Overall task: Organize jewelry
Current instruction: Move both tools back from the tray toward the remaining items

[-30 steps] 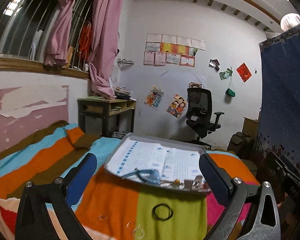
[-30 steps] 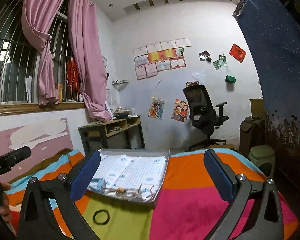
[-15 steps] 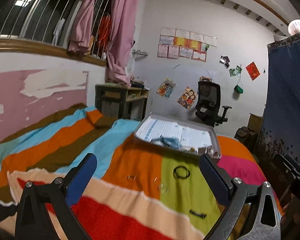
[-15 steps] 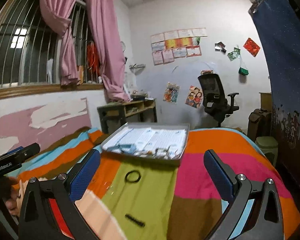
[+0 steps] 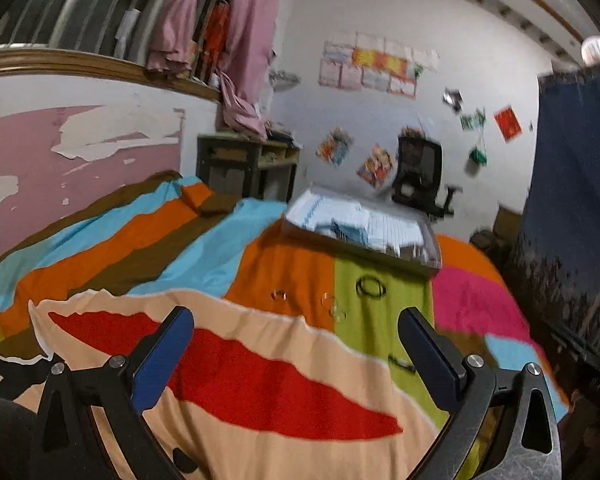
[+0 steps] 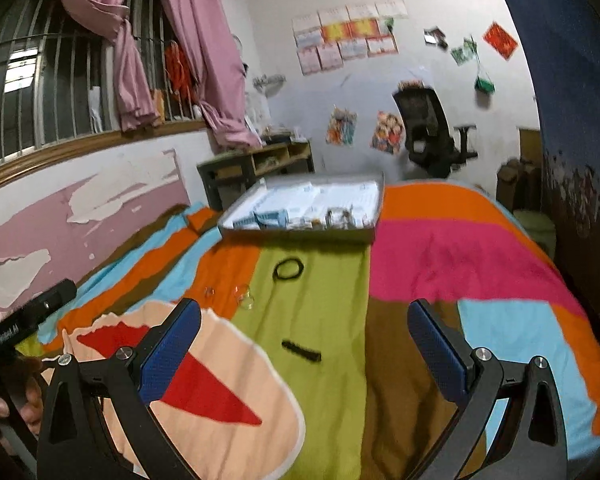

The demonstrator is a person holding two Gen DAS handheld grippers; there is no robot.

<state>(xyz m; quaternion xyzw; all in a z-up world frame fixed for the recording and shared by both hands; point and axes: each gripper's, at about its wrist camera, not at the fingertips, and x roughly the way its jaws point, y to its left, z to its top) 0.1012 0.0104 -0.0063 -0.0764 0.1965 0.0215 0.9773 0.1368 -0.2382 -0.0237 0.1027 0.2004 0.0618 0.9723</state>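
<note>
A shallow grey tray [image 5: 432,259] [image 6: 300,237] lined with white paper lies at the far end of a striped bedspread and holds small jewelry pieces. In front of it on the green stripe lie a black ring-shaped band [image 5: 371,286] [image 6: 288,269], clear rings [image 5: 334,307] [image 6: 245,297] and a black clip [image 6: 301,351] [image 5: 402,364]. My left gripper [image 5: 296,344] hangs open above the near bedspread, well short of these items. My right gripper [image 6: 306,338] is open too, with the black clip lying between its fingers on the cloth below.
The bed runs along a pink and white wall [image 5: 80,152] under a barred window with pink curtains [image 6: 204,60]. A small desk [image 6: 256,168] and a black office chair [image 6: 432,136] stand beyond the bed. A hand with the other gripper's handle [image 6: 24,328] shows at left.
Both grippers have pulled back from the tray and tilted downward, so more of the bedspread, the rings and the black clip have come into view. Both stay open.
</note>
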